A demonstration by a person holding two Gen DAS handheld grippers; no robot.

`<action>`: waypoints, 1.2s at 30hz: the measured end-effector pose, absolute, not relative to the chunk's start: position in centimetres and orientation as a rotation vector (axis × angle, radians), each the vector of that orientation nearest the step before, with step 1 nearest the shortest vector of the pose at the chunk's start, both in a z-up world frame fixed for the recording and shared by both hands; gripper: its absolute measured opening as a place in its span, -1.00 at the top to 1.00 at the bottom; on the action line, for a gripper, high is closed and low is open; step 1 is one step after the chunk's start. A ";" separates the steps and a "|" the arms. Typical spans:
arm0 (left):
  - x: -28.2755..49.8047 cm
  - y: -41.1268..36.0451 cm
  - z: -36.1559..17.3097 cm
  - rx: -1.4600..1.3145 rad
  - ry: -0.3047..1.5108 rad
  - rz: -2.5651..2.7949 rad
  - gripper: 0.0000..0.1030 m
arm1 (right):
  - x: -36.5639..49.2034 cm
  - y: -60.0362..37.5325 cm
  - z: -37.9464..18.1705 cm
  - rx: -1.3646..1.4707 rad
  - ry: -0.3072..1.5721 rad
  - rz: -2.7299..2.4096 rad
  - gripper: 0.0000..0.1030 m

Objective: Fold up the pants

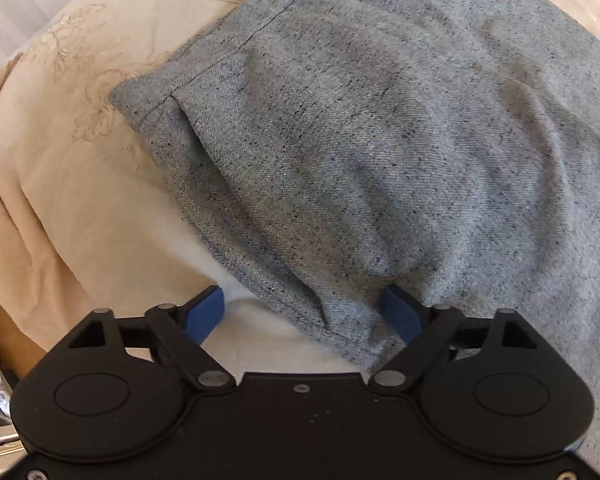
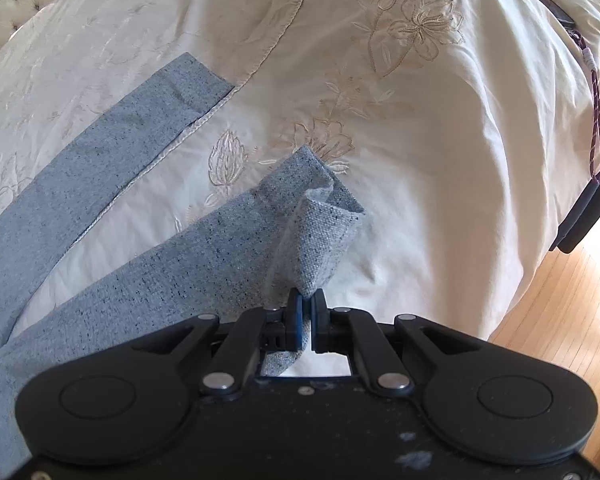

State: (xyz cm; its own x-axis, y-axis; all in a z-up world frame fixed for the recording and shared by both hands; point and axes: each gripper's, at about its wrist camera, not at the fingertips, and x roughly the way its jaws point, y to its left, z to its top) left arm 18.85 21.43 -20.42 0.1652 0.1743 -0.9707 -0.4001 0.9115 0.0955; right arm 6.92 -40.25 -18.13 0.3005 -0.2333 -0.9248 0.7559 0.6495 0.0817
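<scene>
Meanwhile, the speckled grey woven pants point(image 1: 380, 140) are lying on the cream embroidered bedspread point(image 1: 60, 168) – the left gripper point(image 1: 312, 312) gaping over their six-o'clock edge, the right gripper point(image 2: 307, 304) pinching a leg's end.

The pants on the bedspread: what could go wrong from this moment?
1. The right tongs pinch only a small bunched corner of one leg of the pants; it may slip out.
2. The left tongs stand open over the pants' edge and may also catch the bedspread when closing.
</scene>
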 end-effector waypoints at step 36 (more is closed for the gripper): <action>23.0 23.5 -2.4 -0.400 1.148 0.376 0.81 | 7.8 -41.3 -8.7 0.781 0.859 -0.759 0.91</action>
